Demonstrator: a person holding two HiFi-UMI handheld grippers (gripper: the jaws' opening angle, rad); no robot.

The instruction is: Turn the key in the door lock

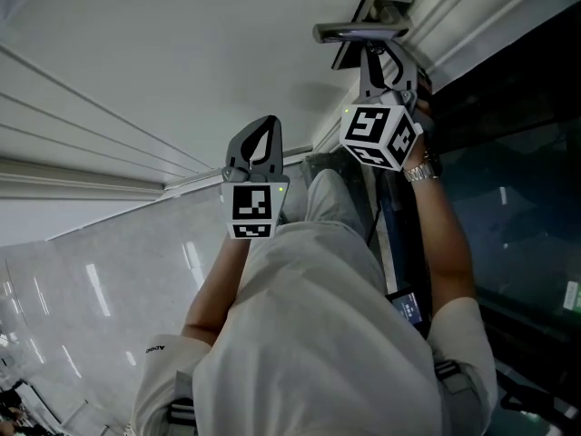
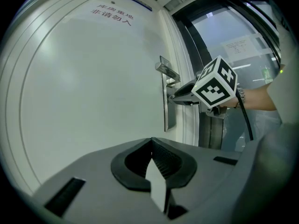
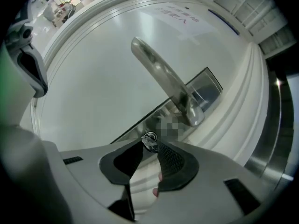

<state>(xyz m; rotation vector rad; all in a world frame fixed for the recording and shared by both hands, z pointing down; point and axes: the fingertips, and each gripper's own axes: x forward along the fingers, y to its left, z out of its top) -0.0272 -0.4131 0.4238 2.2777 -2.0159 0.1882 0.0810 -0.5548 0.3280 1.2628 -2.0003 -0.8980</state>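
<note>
A small silver key (image 3: 149, 139) sticks out of the metal lock plate (image 3: 205, 85) just below the lever door handle (image 3: 163, 78). My right gripper (image 3: 150, 144) is shut on the key's head, pinching it at the jaw tips. From the left gripper view, the right gripper (image 2: 181, 95) reaches level to the lock plate (image 2: 168, 108) under the handle (image 2: 167, 71). My left gripper (image 2: 151, 141) hangs back from the white door (image 2: 93, 78), its jaws meeting with nothing between them. The head view shows the left gripper (image 1: 265, 133) beside the right gripper (image 1: 381, 64).
The white door frame (image 2: 184, 55) runs beside the lock, with a dark glass panel (image 2: 233, 45) past it. A sign with printed characters (image 2: 112, 14) sits high on the door. A cable (image 2: 245, 120) trails from the right gripper.
</note>
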